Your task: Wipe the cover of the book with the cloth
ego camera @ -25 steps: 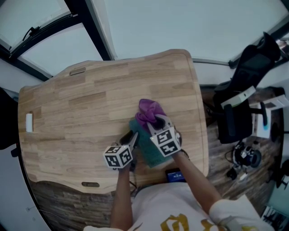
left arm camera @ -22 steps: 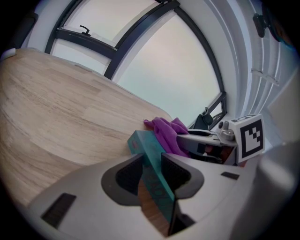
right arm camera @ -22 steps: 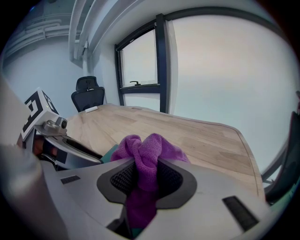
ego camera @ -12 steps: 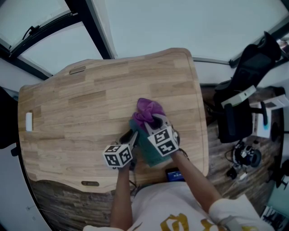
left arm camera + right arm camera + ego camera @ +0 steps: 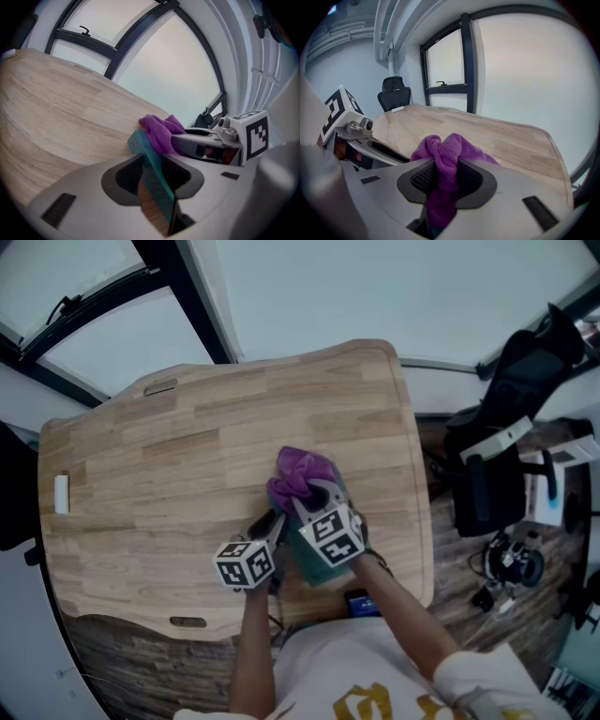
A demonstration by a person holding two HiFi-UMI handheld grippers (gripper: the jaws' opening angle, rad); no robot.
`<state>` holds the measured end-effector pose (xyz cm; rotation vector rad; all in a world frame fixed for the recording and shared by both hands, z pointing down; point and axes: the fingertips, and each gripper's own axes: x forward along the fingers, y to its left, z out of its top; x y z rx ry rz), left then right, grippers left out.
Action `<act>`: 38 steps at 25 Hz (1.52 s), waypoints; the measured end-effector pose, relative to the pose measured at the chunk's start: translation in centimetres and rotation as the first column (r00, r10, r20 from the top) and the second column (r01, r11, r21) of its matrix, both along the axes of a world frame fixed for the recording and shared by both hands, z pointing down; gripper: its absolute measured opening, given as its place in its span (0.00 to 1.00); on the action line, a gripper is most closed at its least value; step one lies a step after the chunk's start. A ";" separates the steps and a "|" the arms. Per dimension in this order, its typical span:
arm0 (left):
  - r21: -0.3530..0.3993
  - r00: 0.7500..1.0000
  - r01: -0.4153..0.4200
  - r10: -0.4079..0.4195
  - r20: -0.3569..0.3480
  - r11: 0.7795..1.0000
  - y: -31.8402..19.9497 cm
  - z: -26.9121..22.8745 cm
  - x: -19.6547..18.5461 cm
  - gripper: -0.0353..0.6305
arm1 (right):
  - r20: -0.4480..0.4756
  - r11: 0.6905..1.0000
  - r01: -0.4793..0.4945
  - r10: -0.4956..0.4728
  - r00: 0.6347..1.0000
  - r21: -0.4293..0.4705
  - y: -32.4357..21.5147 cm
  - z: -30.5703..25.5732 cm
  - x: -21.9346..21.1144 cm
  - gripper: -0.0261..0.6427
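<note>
Here the teal book (image 5: 306, 563) lies toward 5 o'clock on the wooden table (image 5: 169, 446), and the left gripper (image 5: 271, 526) is clenched on its 9 o'clock edge. It looks thin, stiff and light, likely to skid on smooth wood unless pinned so. The right gripper (image 5: 319, 495) pinches a bunched fold of the purple cloth (image 5: 300, 472) at the book's 12 o'clock end. Soft and limp, it is best held by such a wad, with loose fabric left to drag over the cover.
</note>
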<state>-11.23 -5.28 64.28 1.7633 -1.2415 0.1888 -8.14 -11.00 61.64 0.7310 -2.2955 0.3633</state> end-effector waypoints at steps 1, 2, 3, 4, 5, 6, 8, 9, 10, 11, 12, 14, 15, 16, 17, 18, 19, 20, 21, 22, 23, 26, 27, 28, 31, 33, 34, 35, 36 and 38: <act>0.000 1.000 0.000 0.000 0.001 1.000 0.0 0.0 0.0 0.24 | 0.001 1.000 0.004 -0.004 1.000 0.000 0.1 0.0 -0.1 0.19; 0.000 1.000 0.000 0.000 0.003 1.000 0.0 0.0 0.0 0.24 | 0.002 1.000 0.007 -0.007 1.000 0.000 0.1 0.0 -0.1 0.19; 0.000 1.000 0.000 0.000 0.003 1.000 0.0 0.0 0.0 0.24 | 0.003 1.000 0.008 -0.008 1.000 0.001 0.1 0.0 -0.1 0.19; 0.000 1.000 0.000 0.000 0.003 1.000 0.0 0.0 0.0 0.24 | 0.003 1.000 0.009 -0.009 1.000 0.001 0.1 0.0 -0.1 0.19; 0.000 1.000 0.000 0.000 0.003 1.000 0.0 0.0 0.0 0.24 | 0.004 1.000 0.010 -0.010 1.000 0.002 0.1 0.0 -0.1 0.19; 0.000 1.000 0.001 -0.001 0.003 1.000 0.0 0.0 0.0 0.24 | 0.005 1.000 0.010 -0.010 1.000 0.002 0.1 0.0 -0.2 0.19; 0.001 1.000 0.002 -0.002 0.003 1.000 0.0 0.0 0.0 0.24 | 0.006 1.000 0.012 -0.012 1.000 0.001 0.1 0.0 -0.2 0.19; 0.001 1.000 0.002 -0.002 0.004 1.000 0.0 0.0 0.0 0.24 | 0.006 1.000 0.014 -0.014 1.000 0.002 0.2 0.0 -0.2 0.19; 0.001 1.000 0.002 -0.002 0.005 1.000 0.0 0.1 0.0 0.24 | 0.005 1.000 0.017 -0.017 1.000 0.002 0.2 0.1 -0.2 0.19; 0.001 1.000 0.001 -0.001 0.006 1.000 0.0 0.1 0.0 0.24 | 0.005 1.000 0.020 -0.020 1.000 0.003 0.2 0.1 -0.3 0.19; 0.000 1.000 0.001 -0.001 0.005 1.000 0.0 0.1 0.0 0.24 | 0.005 1.000 0.023 -0.023 1.000 0.002 0.2 0.0 -0.3 0.19; 0.000 1.000 0.002 -0.002 0.004 1.000 -0.1 0.1 0.0 0.24 | 0.008 1.000 0.031 -0.031 0.999 0.001 0.3 0.1 -0.3 0.19; 0.000 1.000 0.002 -0.002 0.004 1.000 0.0 0.1 0.0 0.24 | 0.010 0.999 0.036 -0.036 0.999 0.001 0.4 0.2 -0.4 0.19; 0.000 1.000 0.002 -0.002 0.003 1.000 0.0 0.0 0.0 0.24 | 0.013 0.999 0.043 -0.043 0.999 0.000 0.6 0.4 -0.5 0.19; 0.000 1.000 0.002 -0.002 0.002 1.000 0.0 0.0 0.0 0.24 | 0.015 0.999 0.050 -0.050 0.999 0.001 0.7 0.5 -0.6 0.19; 0.000 1.000 0.002 -0.002 0.002 1.000 0.0 0.0 0.0 0.24 | 0.014 0.998 0.056 -0.056 0.998 0.001 0.8 0.5 -0.7 0.19; 0.000 1.000 0.002 -0.002 0.002 1.000 0.0 0.0 0.0 0.24 | 0.014 0.998 0.061 -0.061 0.998 0.002 0.9 0.5 -0.7 0.19; 0.000 1.000 0.002 -0.002 0.003 1.000 -0.1 0.1 -0.1 0.24 | 0.014 0.998 0.064 -0.064 0.998 0.002 0.9 0.5 -0.8 0.19; -0.001 1.000 0.002 -0.002 0.004 1.000 -0.1 0.1 -0.1 0.24 | 0.015 0.998 0.065 -0.065 0.998 0.002 0.9 0.5 -0.8 0.19; -0.001 1.000 0.002 -0.002 0.006 1.000 -0.1 0.1 -0.1 0.24 | 0.015 0.998 0.065 -0.065 0.998 0.002 0.9 0.5 -0.9 0.19; -0.001 1.000 0.002 -0.002 0.007 1.000 -0.1 0.1 -0.1 0.24 | 0.016 0.998 0.066 -0.066 0.998 0.003 0.9 0.5 -0.9 0.19; -0.001 1.000 0.003 -0.003 0.006 1.000 0.0 0.1 -0.1 0.24 | 0.013 0.997 0.070 -0.071 0.997 0.010 1.0 0.5 -0.8 0.19; -0.001 1.000 0.004 -0.004 0.006 1.000 0.0 0.1 -0.1 0.24 | 0.012 0.997 0.072 -0.073 0.997 0.011 1.1 0.5 -0.8 0.19; -0.001 1.000 0.004 -0.004 0.005 1.000 0.0 0.1 -0.1 0.24 | 0.012 0.997 0.075 -0.075 0.997 0.013 1.1 0.5 -0.8 0.19; -0.010 1.000 0.014 -0.014 -0.007 1.000 0.0 0.2 0.0 0.24 | 0.007 0.996 0.088 -0.088 0.996 0.020 1.3 0.5 -0.8 0.19; -0.013 1.000 0.018 -0.019 -0.010 1.000 0.0 0.2 -0.1 0.24 | 0.002 0.995 0.096 -0.096 0.995 0.023 1.4 0.5 -0.8 0.19; -0.012 1.000 0.020 -0.020 -0.007 1.000 0.0 0.2 -0.1 0.24 | 0.001 0.995 0.099 -0.099 0.995 0.022 1.5 0.5 -0.8 0.19; -0.011 1.000 0.021 -0.021 -0.004 1.000 0.0 0.2 -0.1 0.24 | 0.001 0.995 0.101 -0.101 0.995 0.020 1.6 0.6 -0.8 0.19; -0.010 1.000 0.021 -0.021 -0.001 1.000 0.0 0.2 -0.2 0.24 | 0.001 0.995 0.103 -0.103 0.995 0.019 1.8 0.6 -0.8 0.19; -0.008 1.000 0.021 -0.021 0.001 1.000 0.0 0.2 -0.2 0.24 | 0.003 0.994 0.104 -0.104 0.995 0.021 1.9 0.5 -0.7 0.19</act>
